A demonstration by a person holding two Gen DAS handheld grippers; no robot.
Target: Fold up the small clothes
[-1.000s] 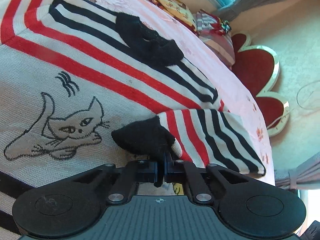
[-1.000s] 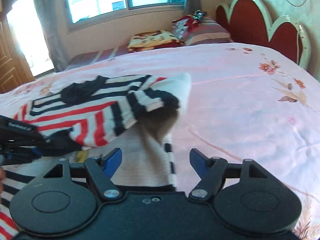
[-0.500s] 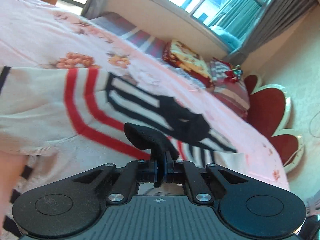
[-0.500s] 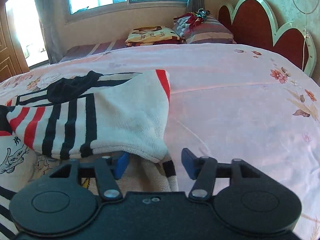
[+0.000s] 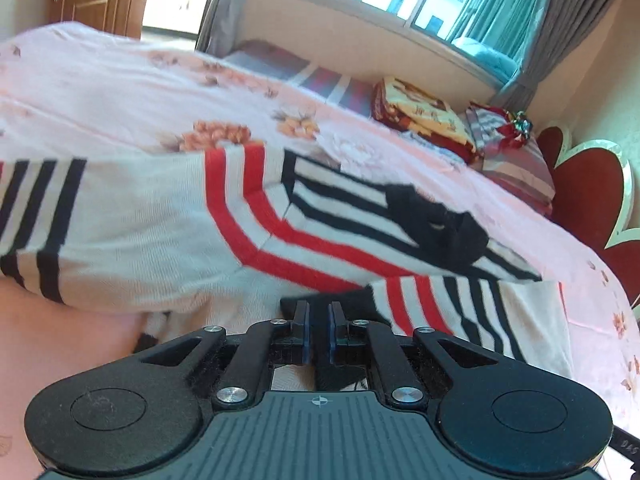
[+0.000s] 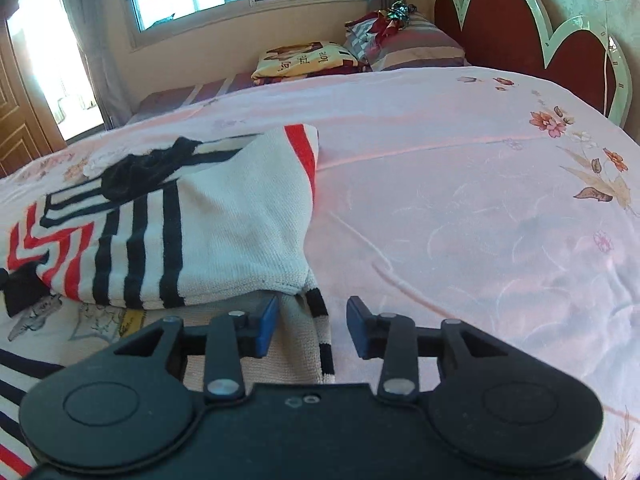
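Sweater (image 5: pixel 168 216), cream knit with red and black stripes: soft, light, floppy. My left tool (image 5: pixel 318 322) looks together, empty; right tool (image 6: pixel 312 324) opening, unclamped. Grip hem corners.

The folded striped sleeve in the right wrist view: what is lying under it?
Under the folded sleeve lies the sweater's body, with part of a cartoon print showing at its near edge. The rest of the print is covered.

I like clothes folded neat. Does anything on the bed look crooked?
Yes. The striped sweater on the pink bedspread has one side folded over at a slant, so its stripes run across the others, and its black collar is crumpled.
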